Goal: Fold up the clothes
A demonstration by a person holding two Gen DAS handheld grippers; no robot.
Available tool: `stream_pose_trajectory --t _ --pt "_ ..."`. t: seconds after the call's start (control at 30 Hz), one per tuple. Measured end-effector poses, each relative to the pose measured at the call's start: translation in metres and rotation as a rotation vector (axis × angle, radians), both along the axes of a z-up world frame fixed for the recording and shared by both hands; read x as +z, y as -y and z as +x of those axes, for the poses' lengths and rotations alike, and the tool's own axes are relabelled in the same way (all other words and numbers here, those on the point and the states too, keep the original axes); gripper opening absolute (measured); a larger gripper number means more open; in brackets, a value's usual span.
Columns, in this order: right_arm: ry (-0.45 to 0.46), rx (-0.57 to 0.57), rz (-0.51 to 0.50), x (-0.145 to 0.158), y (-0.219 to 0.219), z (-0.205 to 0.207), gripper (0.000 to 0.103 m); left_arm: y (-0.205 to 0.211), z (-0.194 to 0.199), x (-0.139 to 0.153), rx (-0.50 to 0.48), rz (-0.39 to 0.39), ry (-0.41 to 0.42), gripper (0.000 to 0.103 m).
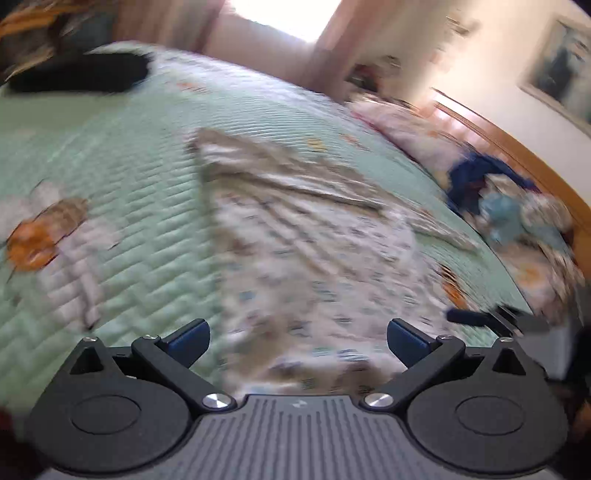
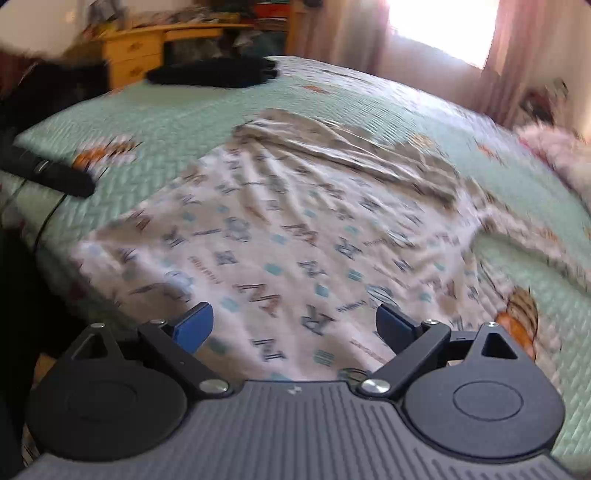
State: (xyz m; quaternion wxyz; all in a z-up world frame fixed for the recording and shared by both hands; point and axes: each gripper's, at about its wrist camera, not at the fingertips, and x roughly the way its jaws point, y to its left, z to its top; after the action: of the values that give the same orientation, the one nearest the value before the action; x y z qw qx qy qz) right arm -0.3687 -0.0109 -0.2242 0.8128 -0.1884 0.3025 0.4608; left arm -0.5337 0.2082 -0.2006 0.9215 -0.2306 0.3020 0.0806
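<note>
You're working on a bed [image 2: 155, 122] with a quilted green cover, in a bedroom with a bright window [image 2: 443, 29] and a wooden desk [image 2: 140, 51] beyond. The printed shirt [image 2: 295, 236] lies spread and wrinkled on it: thin, limp, likely light. Pinch at an edge or corner. Left gripper [image 1: 298, 341] and right gripper [image 2: 294, 326] both hang wide apart, holding nothing.

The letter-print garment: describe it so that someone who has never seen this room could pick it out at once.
Start at the bed with the green quilt. The garment lies spread flat in the middle of it, nearer than the black clothing at the far edge. Only it is white with scattered grey letters and small blue squares.
</note>
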Motion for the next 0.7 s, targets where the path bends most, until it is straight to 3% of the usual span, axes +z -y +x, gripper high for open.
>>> stream_pose_trajectory --t 0.1,0.2,0.33,0.43,0.5,0.7 --pt "-0.111 -0.071 0.147 0.013 0.024 0.023 0.095 0.017 0.013 0.004 -0.065 0.058 -0.008 0.102" --pt "-0.284 -0.164 0.331 0.02 0.059 0.055 0.095 0.027 0.022 0.0 -0.088 0.069 -0.032 0.102" --pt "-0.591 -0.343 0.669 0.014 0.124 0.123 0.095 0.028 0.02 -0.001 -0.085 0.06 -0.038 0.102" --pt "-0.782 -0.527 0.95 -0.007 0.177 0.176 0.095 0.021 0.019 -0.002 -0.055 0.037 -0.045 0.102" --pt "-0.834 -0.606 1.067 -0.017 0.204 0.207 0.095 0.016 0.02 -0.004 -0.037 0.015 -0.051 0.102" --pt "-0.865 -0.744 1.214 -0.037 0.245 0.279 0.095 0.017 0.029 -0.009 -0.025 0.008 -0.101 0.102"
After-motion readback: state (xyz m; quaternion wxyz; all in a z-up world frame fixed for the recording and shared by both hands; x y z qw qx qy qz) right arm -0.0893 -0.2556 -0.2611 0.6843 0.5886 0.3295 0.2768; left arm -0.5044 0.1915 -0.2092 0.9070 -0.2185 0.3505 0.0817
